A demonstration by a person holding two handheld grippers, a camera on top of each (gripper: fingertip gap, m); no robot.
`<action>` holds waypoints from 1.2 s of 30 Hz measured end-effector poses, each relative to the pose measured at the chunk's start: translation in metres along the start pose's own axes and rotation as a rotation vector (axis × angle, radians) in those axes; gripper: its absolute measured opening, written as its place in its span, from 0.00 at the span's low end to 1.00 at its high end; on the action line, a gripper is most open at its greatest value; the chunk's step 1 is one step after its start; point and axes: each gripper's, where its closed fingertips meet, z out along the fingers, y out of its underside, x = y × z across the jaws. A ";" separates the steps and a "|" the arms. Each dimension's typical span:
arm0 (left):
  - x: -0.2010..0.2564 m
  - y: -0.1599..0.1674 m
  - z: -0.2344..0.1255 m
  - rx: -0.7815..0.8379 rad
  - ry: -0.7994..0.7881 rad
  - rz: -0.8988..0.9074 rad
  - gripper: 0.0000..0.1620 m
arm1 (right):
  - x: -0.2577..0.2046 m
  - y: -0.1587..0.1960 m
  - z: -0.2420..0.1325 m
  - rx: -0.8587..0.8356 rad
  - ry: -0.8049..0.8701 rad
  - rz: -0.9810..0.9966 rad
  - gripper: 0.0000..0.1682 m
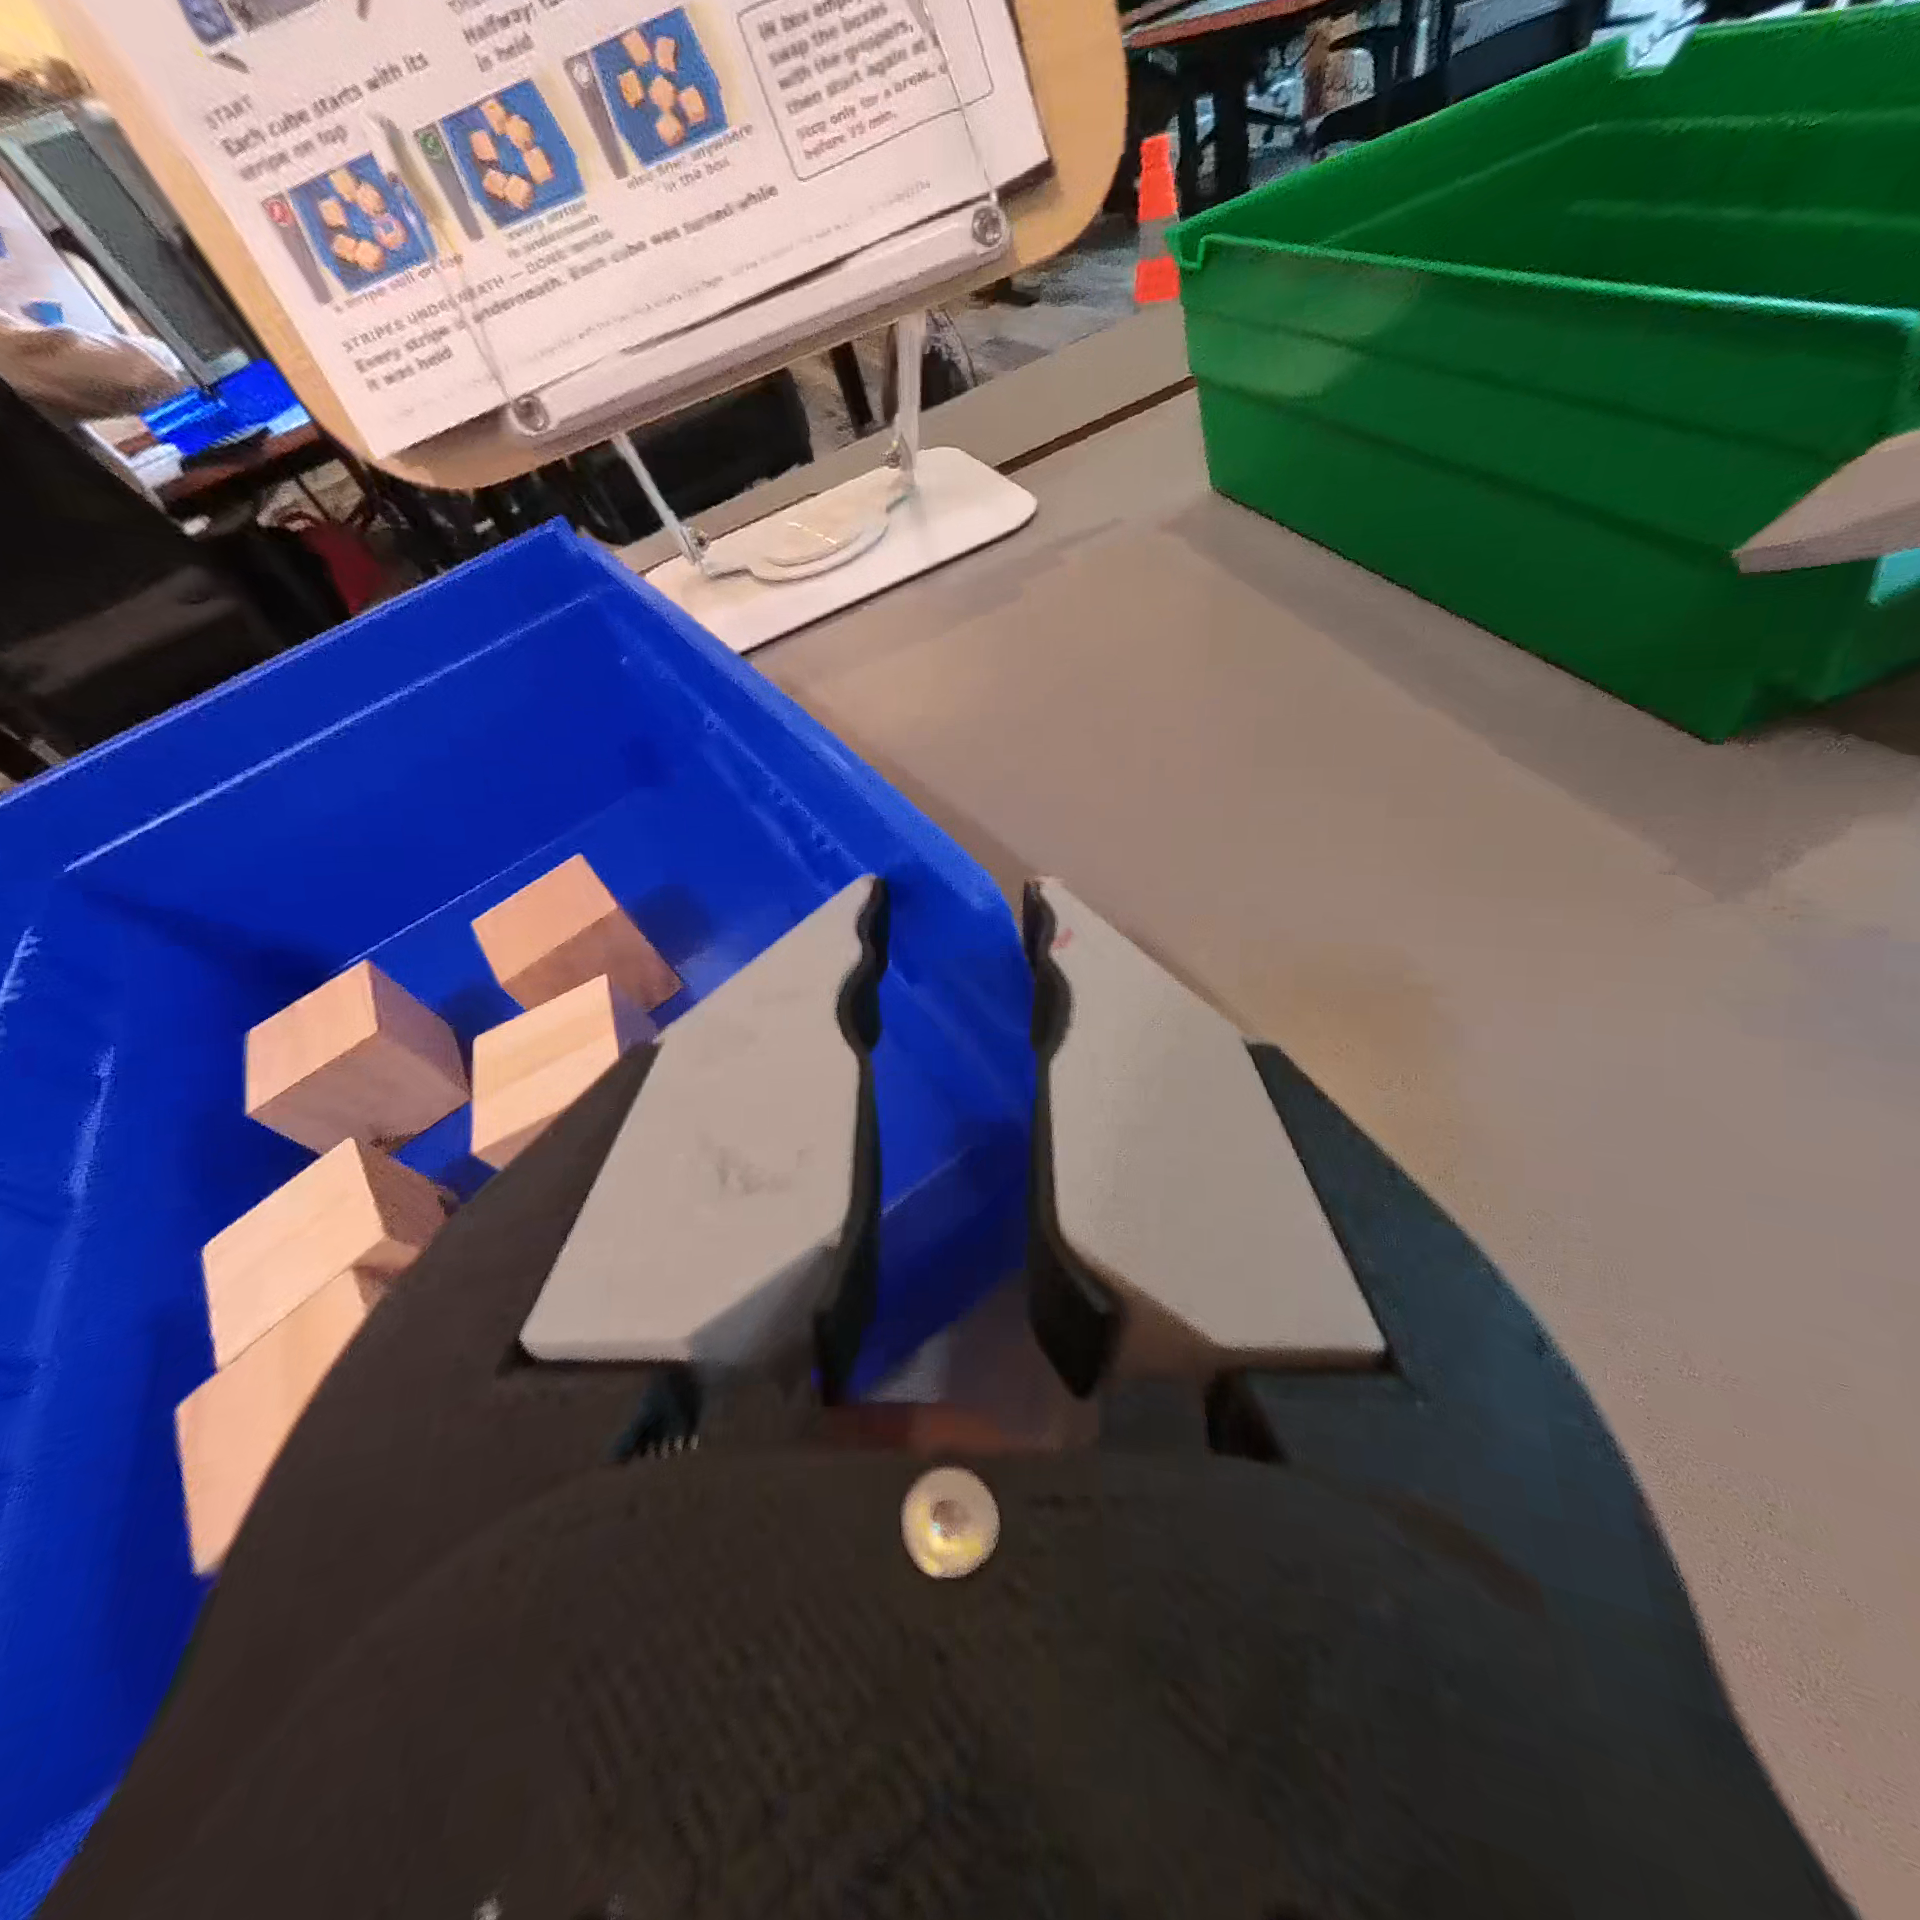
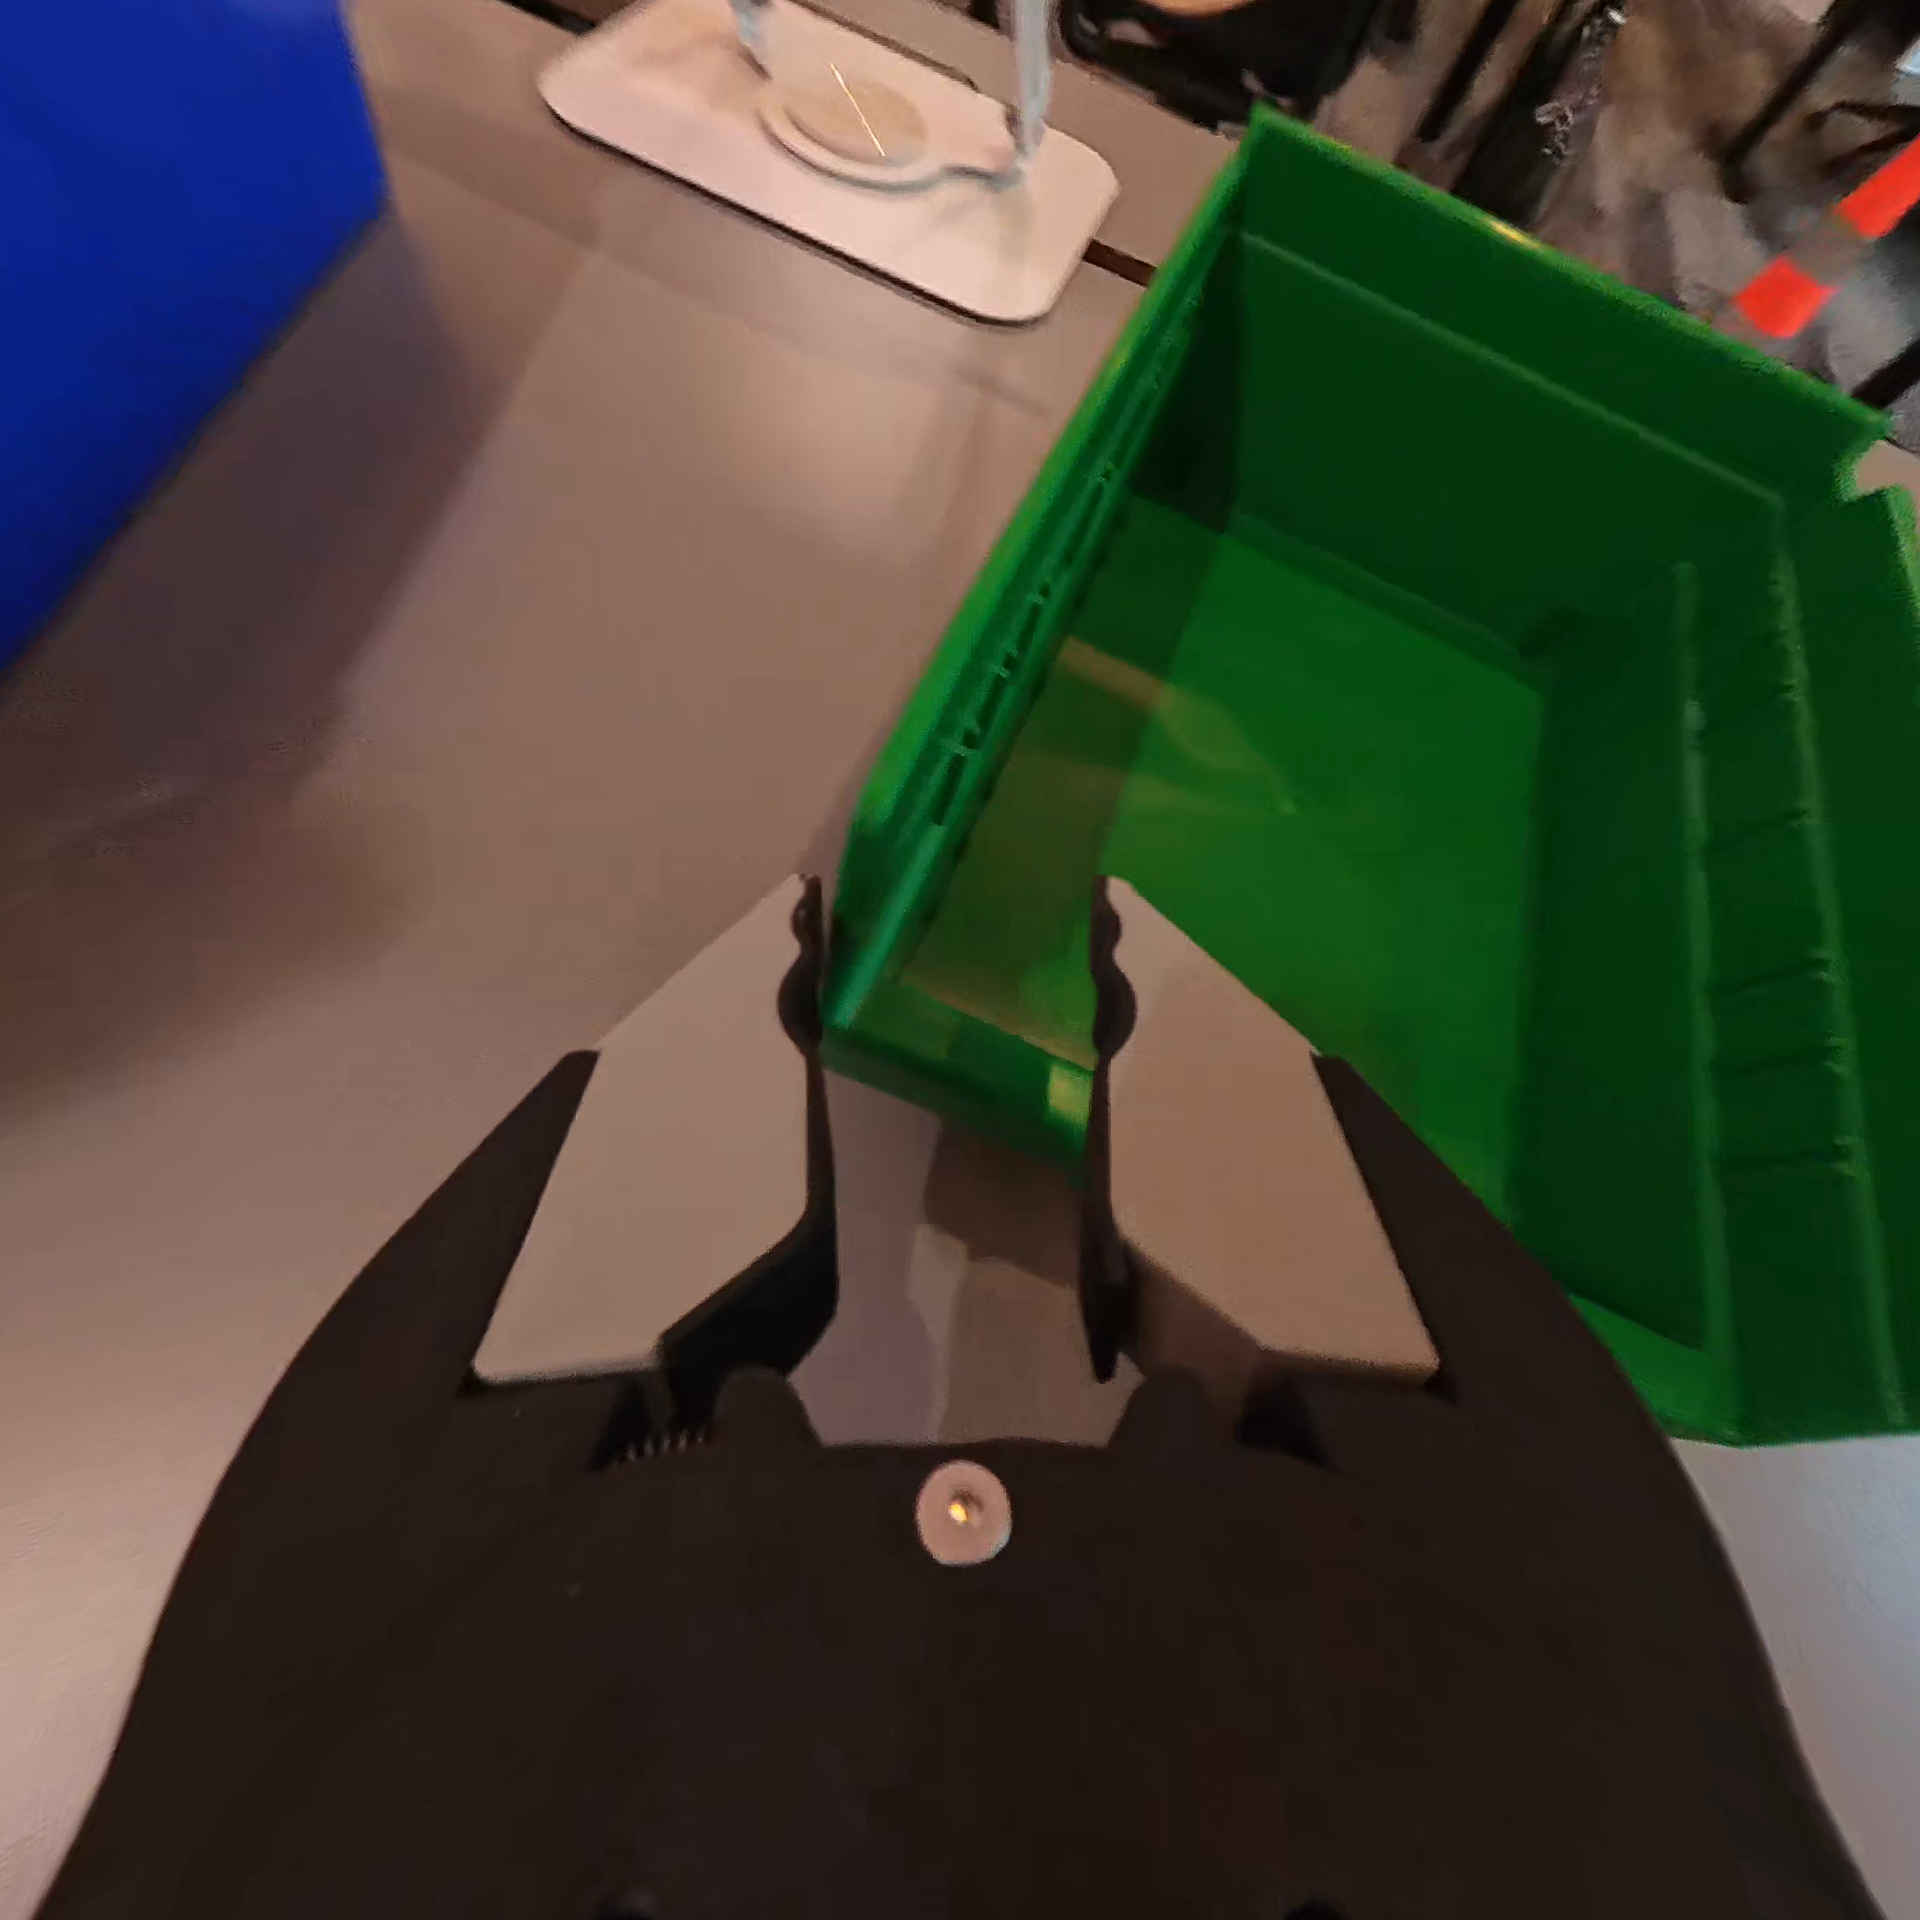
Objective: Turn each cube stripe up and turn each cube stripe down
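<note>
Left gripper [image 1: 954, 904] jaws apart with a modest gap, nothing between them — tips hang over the right-hand rim of the blue bin [image 1: 644, 748]. Wooden cubes [image 1: 353, 1049] sit inside that bin, five or six visible, all left of and below the left finger, none touching it. No stripe visible on the faces shown; nearest cube partly hidden behind the gripper body.

Right gripper [image 2: 954, 904] jaws also apart, holding nothing — tips over the near corner of the green bin [image 2: 1558, 582], its left wall running between the fingers. No cubes in that view. Both bins on the grey table [image 1: 1351, 935]; instruction sheet on a stand [image 1: 623, 208] behind.
</note>
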 end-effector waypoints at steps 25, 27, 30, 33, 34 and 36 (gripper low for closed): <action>-0.096 0.030 -0.065 -0.029 -0.135 -0.150 0.06 | 0.032 0.043 -0.053 -0.239 -0.049 0.030 0.06; -0.089 0.018 -0.070 0.013 -0.120 -0.119 0.13 | 0.029 0.049 -0.049 -0.269 -0.049 0.015 0.07; -0.084 -0.009 -0.089 0.096 -0.093 -0.074 0.12 | 0.024 0.048 -0.055 -0.266 -0.111 0.044 0.13; -0.094 -0.036 -0.118 0.144 -0.047 -0.099 0.13 | 0.016 0.004 -0.088 -0.050 -0.210 0.091 0.25; -0.100 -0.042 -0.127 0.155 -0.039 -0.117 0.14 | 0.013 -0.013 -0.102 0.044 -0.245 0.106 0.25; -0.122 -0.045 -0.144 0.172 -0.074 -0.158 0.14 | 0.010 -0.040 -0.129 0.206 -0.301 0.132 0.28</action>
